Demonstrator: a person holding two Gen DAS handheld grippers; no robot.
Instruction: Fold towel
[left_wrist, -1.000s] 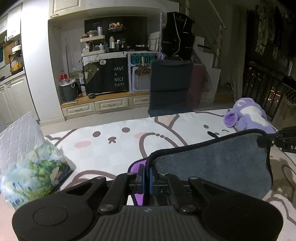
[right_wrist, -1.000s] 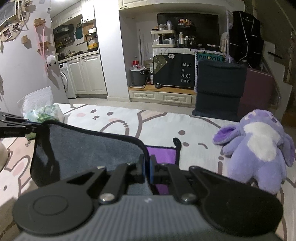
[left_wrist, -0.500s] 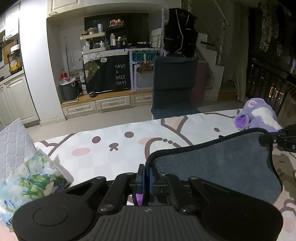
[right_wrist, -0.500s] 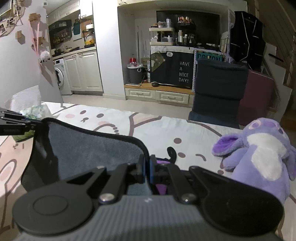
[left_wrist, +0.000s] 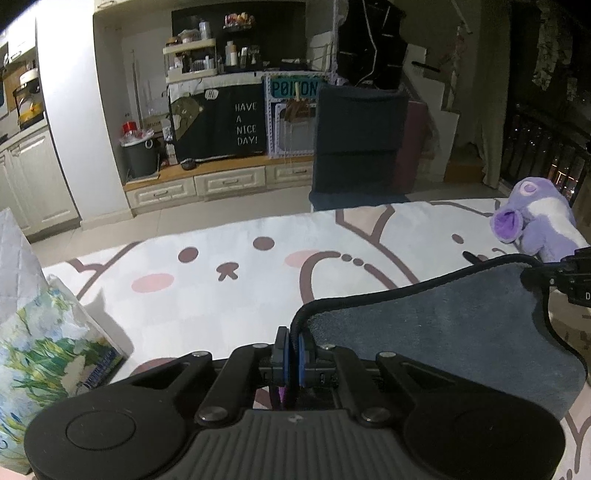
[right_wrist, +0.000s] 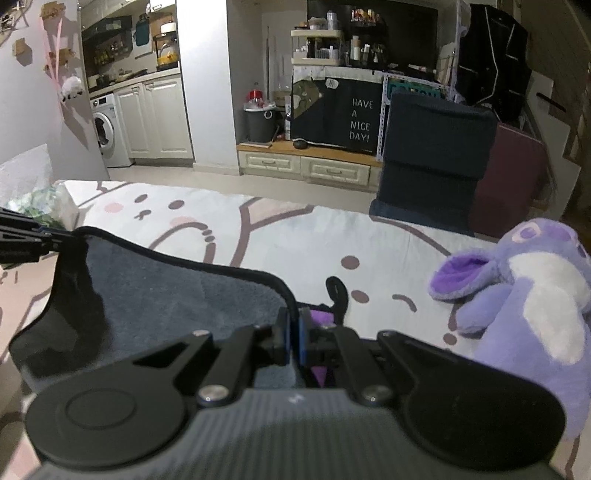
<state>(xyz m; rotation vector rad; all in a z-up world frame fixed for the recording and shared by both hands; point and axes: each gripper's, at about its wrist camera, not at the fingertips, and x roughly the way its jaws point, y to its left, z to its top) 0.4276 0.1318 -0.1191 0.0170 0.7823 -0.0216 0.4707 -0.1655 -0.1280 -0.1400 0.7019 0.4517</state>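
A grey towel (left_wrist: 443, 332) with black edging and a purple underside hangs stretched between both grippers above a cartoon-print sheet. My left gripper (left_wrist: 291, 350) is shut on the towel's left corner. My right gripper (right_wrist: 293, 332) is shut on the towel's (right_wrist: 177, 295) right corner. Each gripper shows at the other view's edge: the right one in the left wrist view (left_wrist: 561, 277), the left one in the right wrist view (right_wrist: 26, 240). A purple strip (right_wrist: 319, 317) of the towel shows beyond the right jaws.
A purple plush toy (right_wrist: 528, 295) lies on the sheet at the right, also in the left wrist view (left_wrist: 535, 225). A floral tissue pack (left_wrist: 48, 354) sits at the left. A dark chair (left_wrist: 358, 144) stands beyond the sheet's (left_wrist: 240, 295) far edge.
Both grippers have risen and moved forward with the towel; the purple underside shows less and the far edge of the sheet is nearer.
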